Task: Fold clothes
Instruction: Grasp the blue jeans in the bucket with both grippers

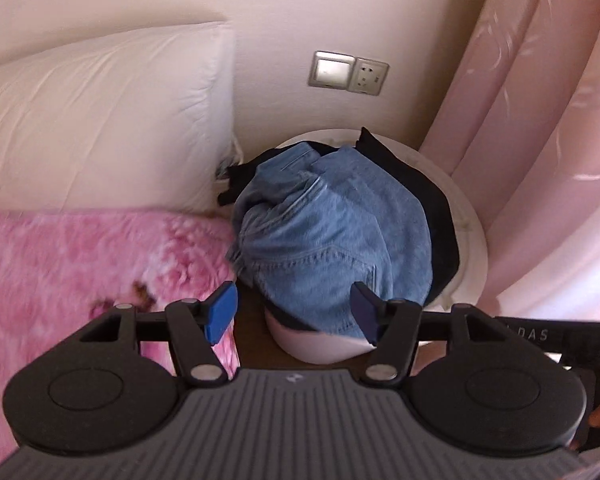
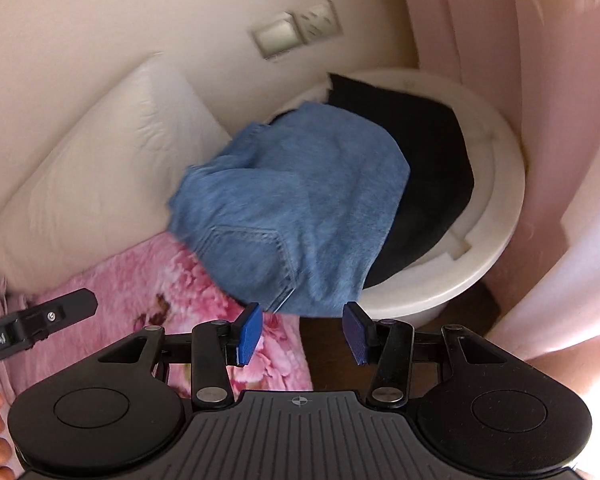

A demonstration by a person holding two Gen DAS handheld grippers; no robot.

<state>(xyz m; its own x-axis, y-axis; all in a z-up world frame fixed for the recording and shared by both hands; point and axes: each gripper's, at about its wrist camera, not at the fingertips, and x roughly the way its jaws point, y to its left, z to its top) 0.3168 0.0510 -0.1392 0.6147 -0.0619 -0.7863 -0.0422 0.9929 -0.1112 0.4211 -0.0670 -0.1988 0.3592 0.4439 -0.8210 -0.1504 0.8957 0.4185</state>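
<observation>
From the left wrist view, the left claw (image 1: 294, 310) stood spread wide with nothing between its blue pads (image 1: 221, 312). The crumpled light-blue denim jeans (image 1: 324, 236) lay straight ahead of it and a little beyond, heaped over the round white plastic laundry basket (image 1: 470, 216) and spilling over its near rim. The right-hand pad showed against the lower denim edge, but whether it touched the cloth could not be told. The bundle's long axis ran away from the claw, toward the wall. A dark, nearly black garment (image 1: 428, 184) sat under and behind the jeans, on the right. The fluffy pink floral blanket (image 1: 80, 272) on the bed lay to the left, with a white pillow (image 1: 100, 120) behind it.

From the right wrist view, the right claw (image 2: 302, 334) was also spread and empty, its pads just short of the hanging denim hem, which drooped over the basket's near-left rim toward the blanket. Here the jeans lay ahead and slightly left, the dark garment to the right inside the basket. The black tip of the left claw showed at the far left, over the blanket. Judging by both views, each claw sat about equally near the hem.
</observation>
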